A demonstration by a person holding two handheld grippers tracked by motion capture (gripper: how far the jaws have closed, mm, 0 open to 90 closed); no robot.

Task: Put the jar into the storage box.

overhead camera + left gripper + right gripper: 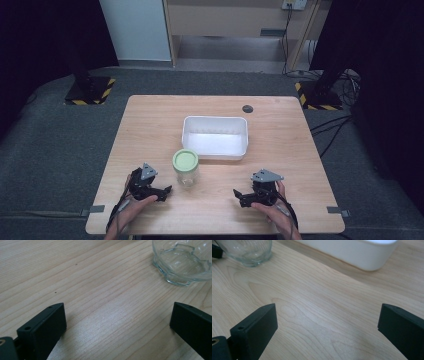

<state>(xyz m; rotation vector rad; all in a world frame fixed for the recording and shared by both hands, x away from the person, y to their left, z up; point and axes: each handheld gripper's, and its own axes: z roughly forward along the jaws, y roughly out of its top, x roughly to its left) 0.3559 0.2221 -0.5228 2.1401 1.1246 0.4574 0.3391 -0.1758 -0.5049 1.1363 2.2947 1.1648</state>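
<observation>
I am at the very start. My left claw [167,191] and my right claw [236,193] both rest low on the tabletop [150,125], near my edge of it. Both claws are spread wide apart and hold nothing. I see bare wood between the jaws in each gripper view.

The glass jar [186,170] with the green lid [185,160] stands upright between the two claws, a bit closer to the left one. It stands just in front of the white tub [215,136], near it, but I cannot tell if they touch. In the left gripper view the jar's glass bottom [183,263] is up and to the right. In the right gripper view it sits at the top left [247,251], with the tub [352,252] behind.

I think the next move is to reach for the jar. One claw would need to slide in and close on the glass sides. The other may then take the lid. The glass is smooth and round, so I should squeeze gently and keep the jar straight.

There is lots of open wood to the left and right of the jar. The tub blocks the far side. My claws are close to the near edge, so I should move forward, not back.
</observation>
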